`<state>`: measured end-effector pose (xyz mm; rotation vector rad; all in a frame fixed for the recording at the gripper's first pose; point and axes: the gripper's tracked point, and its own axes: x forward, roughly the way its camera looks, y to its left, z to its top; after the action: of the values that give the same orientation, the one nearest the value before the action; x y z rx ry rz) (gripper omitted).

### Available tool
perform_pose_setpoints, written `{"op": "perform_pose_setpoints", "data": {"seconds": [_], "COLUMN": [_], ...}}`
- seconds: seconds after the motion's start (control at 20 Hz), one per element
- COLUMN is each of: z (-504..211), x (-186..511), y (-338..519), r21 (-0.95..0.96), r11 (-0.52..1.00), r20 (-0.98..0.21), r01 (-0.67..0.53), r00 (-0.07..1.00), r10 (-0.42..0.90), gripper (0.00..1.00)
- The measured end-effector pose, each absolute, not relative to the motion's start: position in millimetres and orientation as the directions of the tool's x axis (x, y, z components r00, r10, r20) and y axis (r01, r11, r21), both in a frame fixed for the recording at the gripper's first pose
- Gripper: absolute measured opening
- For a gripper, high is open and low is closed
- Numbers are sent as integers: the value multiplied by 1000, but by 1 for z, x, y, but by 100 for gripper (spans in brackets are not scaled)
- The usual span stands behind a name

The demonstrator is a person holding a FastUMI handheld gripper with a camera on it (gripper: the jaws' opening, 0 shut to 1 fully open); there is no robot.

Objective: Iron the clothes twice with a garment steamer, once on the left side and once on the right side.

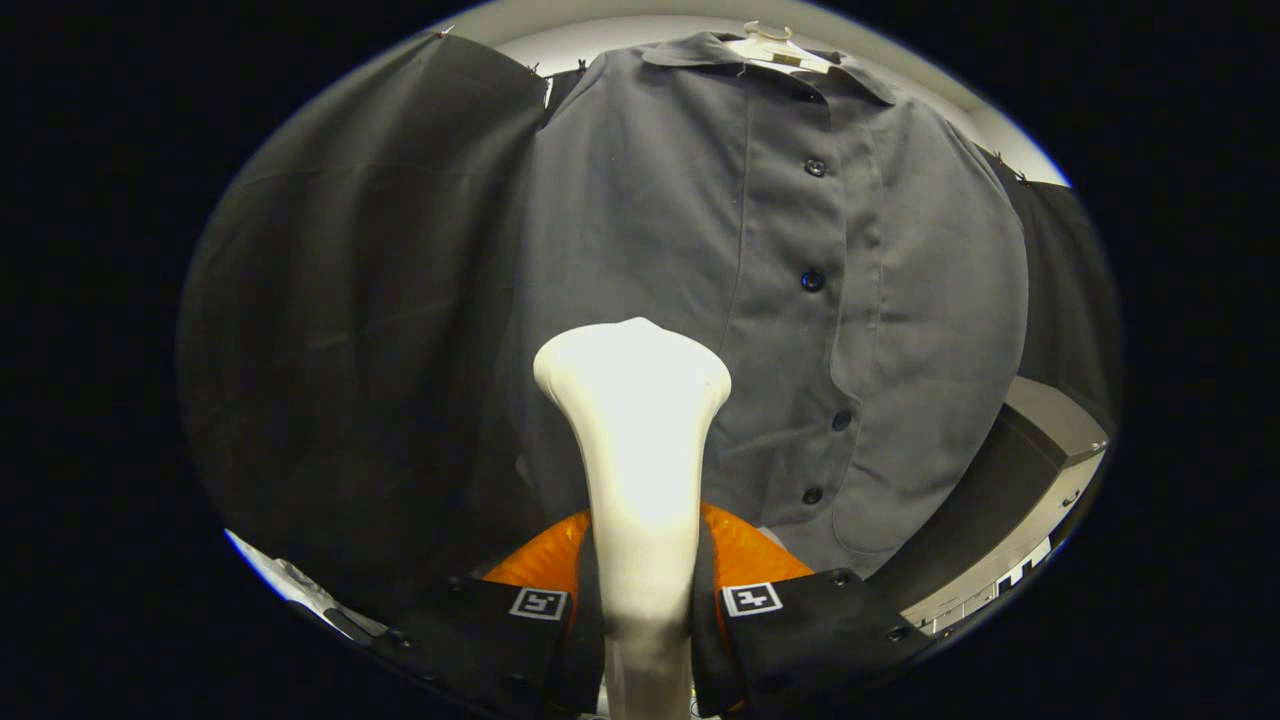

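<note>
The tool (645,610) is clenched on the handle of the garment steamer (635,440), both fingers (520,625) pressing its smooth, pale neck, which widens into a rounded flared head. That head stands just short of the grey shirt (700,250), low on the panel left of the button placket (812,280); contact with the cloth cannot be confirmed. The shirt is a matte woven fabric, collared, hung on a white hanger (770,45), with dark round buttons. An orange ribbed body (745,550) sits below the steamer neck. Judged: the left-side pass is in hand; next, the head must travel evenly along that panel, then cross the placket.
</note>
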<state>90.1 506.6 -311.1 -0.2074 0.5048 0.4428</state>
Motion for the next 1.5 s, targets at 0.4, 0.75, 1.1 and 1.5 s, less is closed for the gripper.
{"op": "perform_pose_setpoints", "data": {"seconds": [0.4,0.75,1.1,1.5], "z": [-368,-326,-224,-139], "x": [64,56,57,48], "y": [500,486,436,345], "r21": [-94,-89,-76,-101], "r11": [873,865,869,901], "r20": [-598,-544,-384,-235], "r01": [-479,-494,-488,-423], "r00": [728,752,819,890], "r10": [335,374,427,391], "gripper": [43,42,42,42]}}
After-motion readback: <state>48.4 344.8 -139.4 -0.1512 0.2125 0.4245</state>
